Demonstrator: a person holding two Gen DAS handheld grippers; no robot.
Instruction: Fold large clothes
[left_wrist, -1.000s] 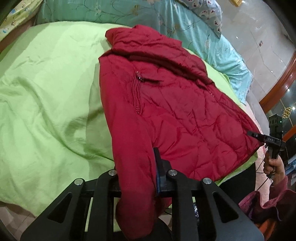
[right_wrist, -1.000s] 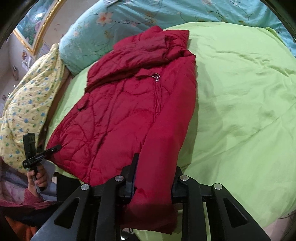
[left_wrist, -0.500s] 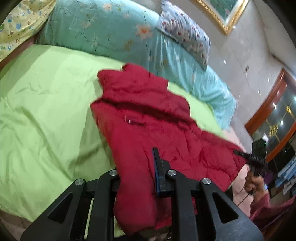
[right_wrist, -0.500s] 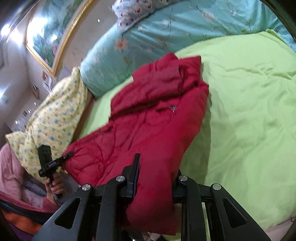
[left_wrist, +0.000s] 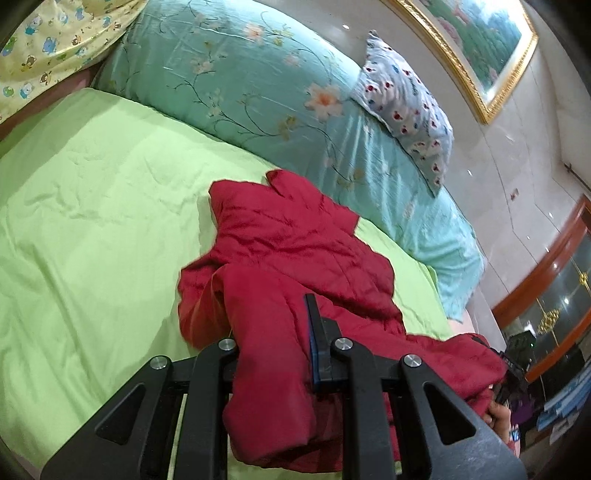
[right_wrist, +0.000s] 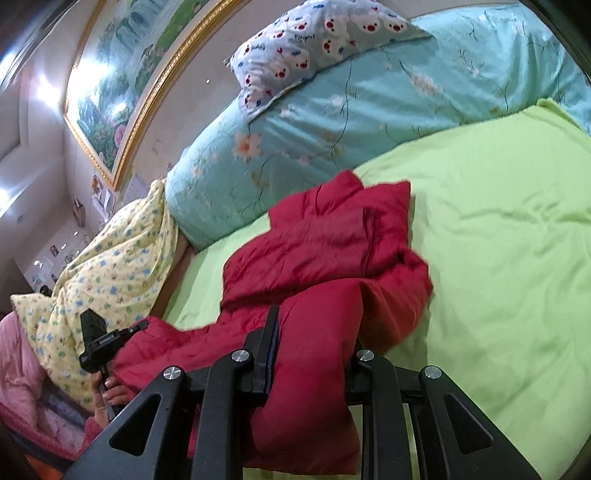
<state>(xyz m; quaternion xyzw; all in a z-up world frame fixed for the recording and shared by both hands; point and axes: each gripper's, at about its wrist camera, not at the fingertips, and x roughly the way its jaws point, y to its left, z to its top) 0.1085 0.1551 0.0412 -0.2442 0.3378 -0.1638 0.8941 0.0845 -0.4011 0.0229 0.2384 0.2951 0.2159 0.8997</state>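
Observation:
A red padded jacket (left_wrist: 295, 258) lies on the green bedspread (left_wrist: 92, 221), its collar end toward the pillows. My left gripper (left_wrist: 273, 354) is shut on one bottom corner of the jacket and holds it lifted, so the lower part rises off the bed. My right gripper (right_wrist: 310, 354) is shut on the other bottom corner of the jacket (right_wrist: 325, 251), also lifted. Each gripper shows small in the other's view: the right one at the far right of the left wrist view (left_wrist: 517, 354), the left one at the left of the right wrist view (right_wrist: 107, 339).
A long teal floral bolster (left_wrist: 277, 92) and a small printed pillow (left_wrist: 406, 107) lie along the head of the bed. A yellow patterned quilt (right_wrist: 110, 277) is piled at one side. A framed painting (right_wrist: 147, 62) hangs on the wall.
Both grippers have risen and moved toward the pillows with the jacket's bottom edge. The jacket lay flat before; now its lower half is lifted and bunching over the upper half.

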